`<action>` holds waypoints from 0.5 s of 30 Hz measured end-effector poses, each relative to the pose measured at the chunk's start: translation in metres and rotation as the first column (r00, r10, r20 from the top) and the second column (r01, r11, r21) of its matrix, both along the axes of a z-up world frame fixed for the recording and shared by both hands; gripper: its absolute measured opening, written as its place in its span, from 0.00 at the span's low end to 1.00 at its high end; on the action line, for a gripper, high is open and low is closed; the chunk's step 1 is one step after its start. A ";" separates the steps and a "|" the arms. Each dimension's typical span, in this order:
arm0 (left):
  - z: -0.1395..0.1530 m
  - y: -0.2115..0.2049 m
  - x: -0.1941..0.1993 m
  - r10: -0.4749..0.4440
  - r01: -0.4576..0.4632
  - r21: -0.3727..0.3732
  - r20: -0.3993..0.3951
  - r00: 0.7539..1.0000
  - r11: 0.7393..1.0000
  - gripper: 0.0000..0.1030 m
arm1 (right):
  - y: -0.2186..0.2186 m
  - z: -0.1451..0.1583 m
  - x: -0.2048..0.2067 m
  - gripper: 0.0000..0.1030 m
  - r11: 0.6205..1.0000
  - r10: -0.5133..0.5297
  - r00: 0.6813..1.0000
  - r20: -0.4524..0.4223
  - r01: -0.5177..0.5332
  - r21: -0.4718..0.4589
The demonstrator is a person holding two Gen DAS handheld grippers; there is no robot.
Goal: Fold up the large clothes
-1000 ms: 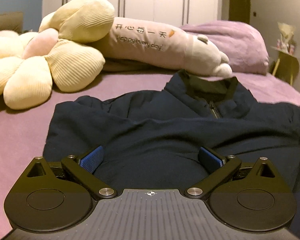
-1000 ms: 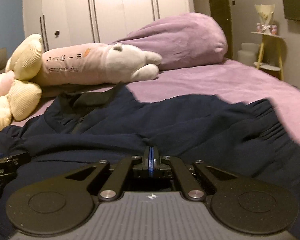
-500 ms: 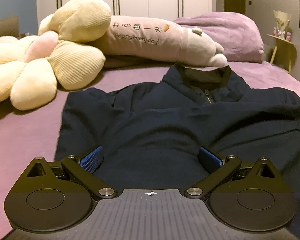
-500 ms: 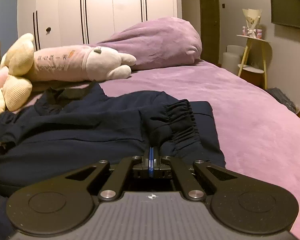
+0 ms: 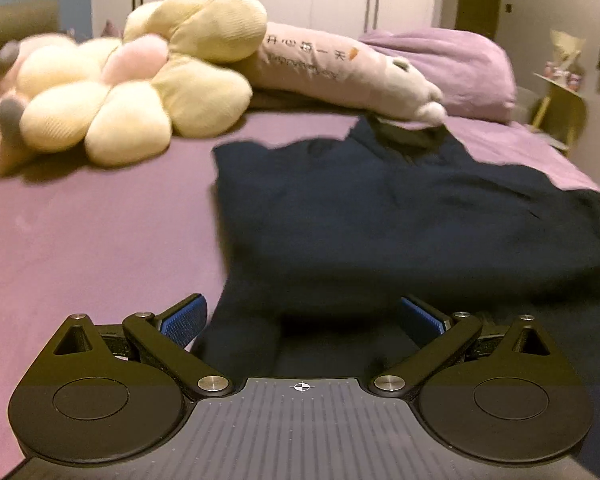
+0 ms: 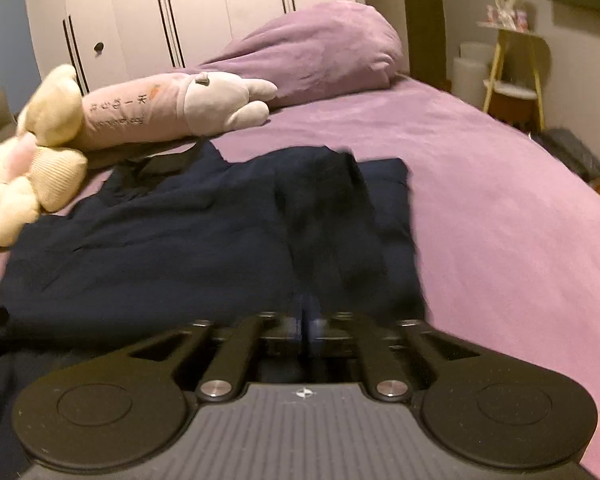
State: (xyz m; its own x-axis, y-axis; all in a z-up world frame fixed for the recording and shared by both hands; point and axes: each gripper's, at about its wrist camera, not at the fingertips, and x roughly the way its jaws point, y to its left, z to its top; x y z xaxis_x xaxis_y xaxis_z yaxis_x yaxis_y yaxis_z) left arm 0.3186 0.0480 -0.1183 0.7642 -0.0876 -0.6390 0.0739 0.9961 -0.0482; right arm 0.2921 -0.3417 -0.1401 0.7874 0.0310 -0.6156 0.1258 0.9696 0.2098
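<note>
Jacket [image 5: 400, 220], unlabelled; lettered plush [image 5: 340, 68]

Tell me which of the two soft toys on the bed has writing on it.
The long pink bolster toy, lying behind the navy jacket; printed characters run along its side. The cream flower-shaped plush beside it is plain ribbed fabric.

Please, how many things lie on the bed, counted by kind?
Dark navy garment: 1
Plush toys: 2, the yellow flower cushion and the long pink animal pillow
Purple duvet heap: 1
Total: 4
</note>
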 end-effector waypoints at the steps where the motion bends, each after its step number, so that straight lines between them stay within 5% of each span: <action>1: 0.003 0.010 -0.023 -0.009 0.009 -0.005 -0.013 1.000 1.000 1.00 | -0.006 0.001 -0.022 0.32 1.000 0.004 1.000 -0.010 -0.003 0.028; 9: -0.002 0.078 -0.183 0.081 -0.100 -0.094 -0.191 0.978 0.991 1.00 | -0.061 -0.014 -0.230 0.34 0.977 -0.035 0.980 -0.195 0.075 0.201; 15: -0.018 0.111 -0.213 0.137 -0.206 -0.222 -0.290 0.947 0.953 1.00 | -0.077 -0.033 -0.283 0.39 0.949 -0.028 0.971 -0.237 0.100 0.299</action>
State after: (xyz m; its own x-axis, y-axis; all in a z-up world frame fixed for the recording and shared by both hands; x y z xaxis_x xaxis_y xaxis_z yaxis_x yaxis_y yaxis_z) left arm 0.1052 0.1590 -0.1359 0.5846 -0.1517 -0.7970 -0.1470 0.9463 -0.2879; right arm 0.0096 -0.4189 -0.1728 0.6347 0.2012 -0.7461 0.2643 0.8507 0.4543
